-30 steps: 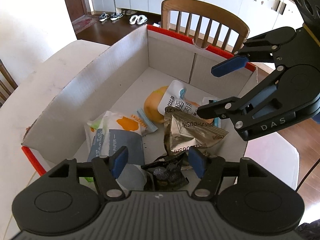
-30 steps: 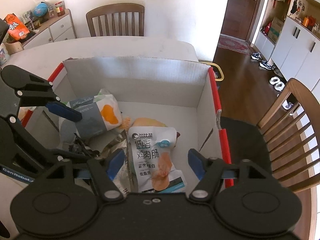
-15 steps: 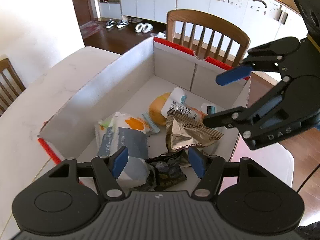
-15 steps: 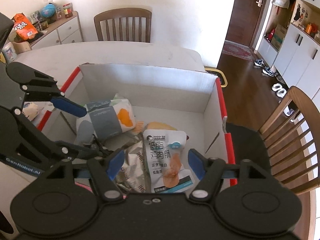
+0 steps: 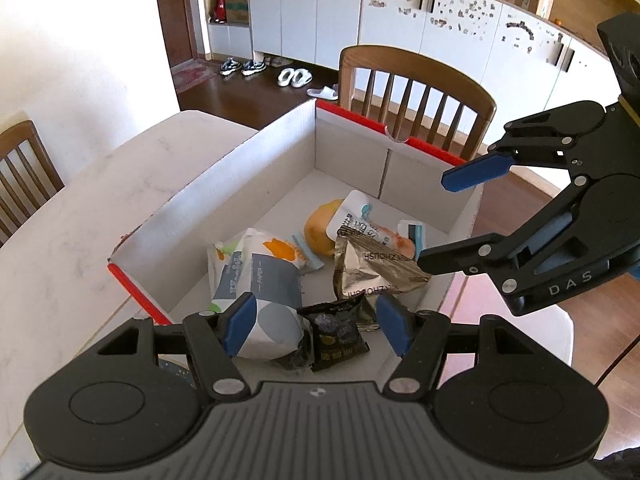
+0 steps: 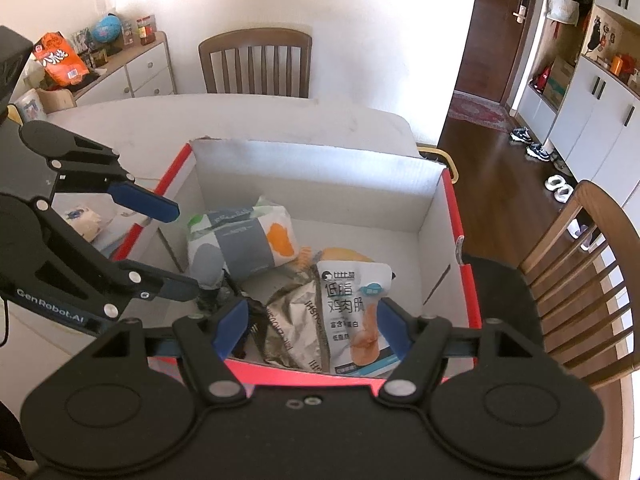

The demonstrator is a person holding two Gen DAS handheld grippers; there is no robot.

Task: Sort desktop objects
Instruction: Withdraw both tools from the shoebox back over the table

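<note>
Left gripper [image 5: 316, 326]: jaws spread, blue pads apart, nothing pinched; it hangs above the near end of the cardboard box [image 5: 224, 176]. Right gripper [image 6: 310, 330]: jaws spread wide, nothing between the pads; it hangs above the red-edged near wall of the same box.

Box contents, near to far in the left wrist view:
- small black snack packet [image 5: 340, 330], nearest, lying flat on the box floor between the left pads as seen from above, not touched
- tissue pack [image 5: 256, 280], white and grey with an orange mark, just beside the black packet on its left
- crumpled silver foil bag [image 5: 372, 270], beyond the black packet, partly overlapping the next item
- white pouch with Chinese print [image 6: 352, 304], lying flat, one end tucked under the foil bag
- round orange-yellow item [image 5: 318, 226], partly hidden behind the pouch; cannot tell what it is

All five lie inside the box, none held. The box sits on a white table [image 5: 80, 216]. Beyond the table: wooden chair [image 5: 416, 92] at the far box wall, white cabinets [image 5: 320, 12] behind it, shoes [image 5: 242, 67] on the dark floor
</note>
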